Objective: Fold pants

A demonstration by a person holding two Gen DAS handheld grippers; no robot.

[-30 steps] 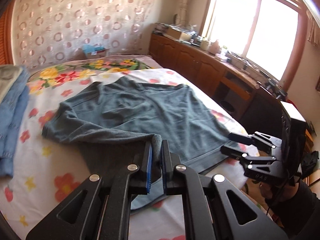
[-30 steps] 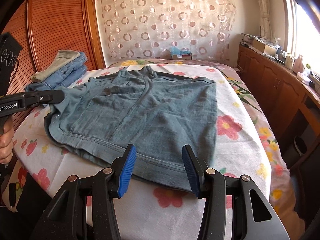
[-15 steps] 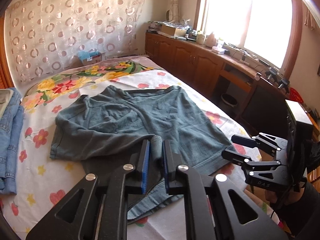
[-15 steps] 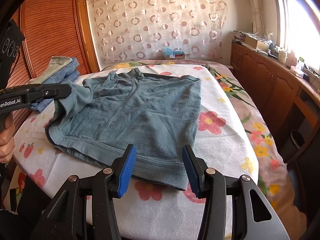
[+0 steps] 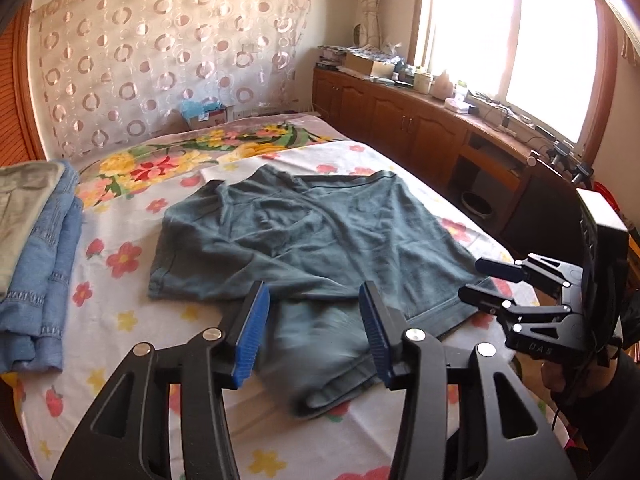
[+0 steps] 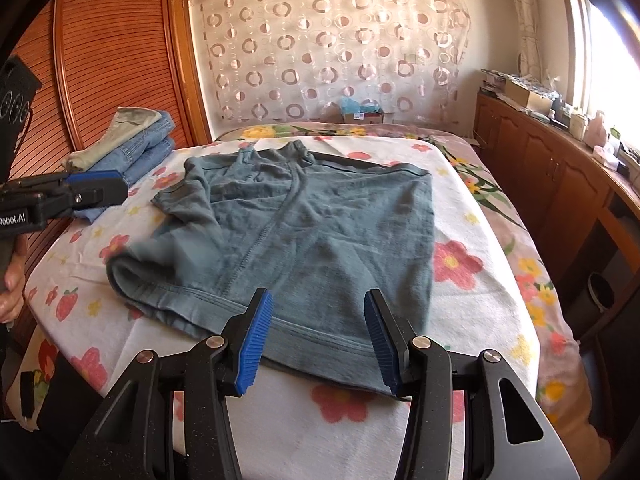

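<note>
Pants (image 5: 316, 240): grey-green, lying flat on the flowered bed sheet (image 5: 120, 320), partly folded, with one side flap doubled over the middle and a loose roll of cloth at the corner below the left gripper (image 5: 312, 332). The waistband runs along the edge far from both grippers; the hem edge lies nearest them. Left gripper: its jaws have just been opening and now stand moderately apart, with the dropped fold beneath them but no cloth pressed between the blue pads. Right gripper (image 6: 318, 340): jaws moderately wide, empty, poised just above the hem edge near the pants' right corner, apart from the cloth. In the right wrist view, the pants (image 6: 304, 240) lie straight ahead of the fingers, their long axis running from hem to waistband, away from the person. Judgement: the next fold probably carries the hem toward the waistband; both grippers are close to the hem, the right one better aligned. A stack of folded jeans (image 6: 136, 148) lies beside the pants, well apart on the left.
</note>
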